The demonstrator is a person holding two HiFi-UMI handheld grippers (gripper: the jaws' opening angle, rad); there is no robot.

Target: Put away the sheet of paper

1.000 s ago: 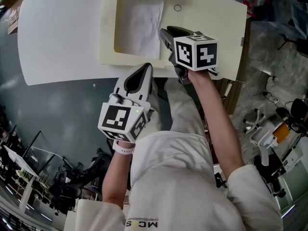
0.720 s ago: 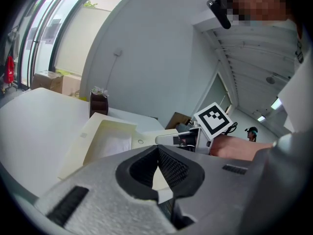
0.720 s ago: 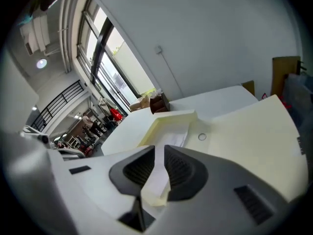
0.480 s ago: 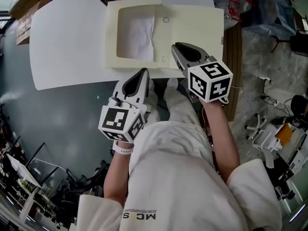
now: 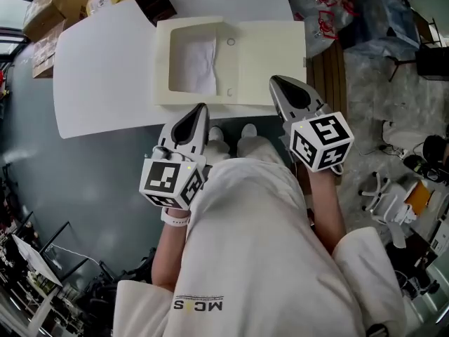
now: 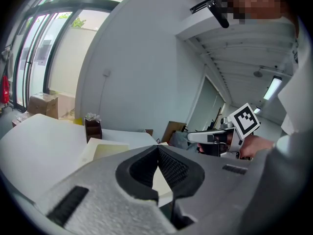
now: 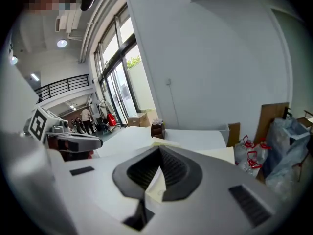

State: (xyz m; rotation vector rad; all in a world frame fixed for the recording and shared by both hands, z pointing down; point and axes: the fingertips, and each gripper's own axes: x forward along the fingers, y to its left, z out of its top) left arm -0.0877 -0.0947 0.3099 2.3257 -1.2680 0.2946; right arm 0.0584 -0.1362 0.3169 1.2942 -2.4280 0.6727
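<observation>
An open cream box lies on the white table, its lid folded out to the right. A crumpled white sheet of paper rests inside its left compartment. Both grippers hover near the person's body, short of the table's near edge and apart from the box. My left gripper is shut and empty; in the left gripper view its tips meet. My right gripper has just been closing; its jaws stand together with nothing between them.
Cardboard boxes and a small dark plant pot stand at the table's far edge. Plastic bags with red handles lie at the upper right beside a wooden board. The person's shoes show below the table edge.
Both grippers have pulled back from the box toward the body and risen. The right gripper left the box's rim and its jaws closed. The paper stays in the box.
</observation>
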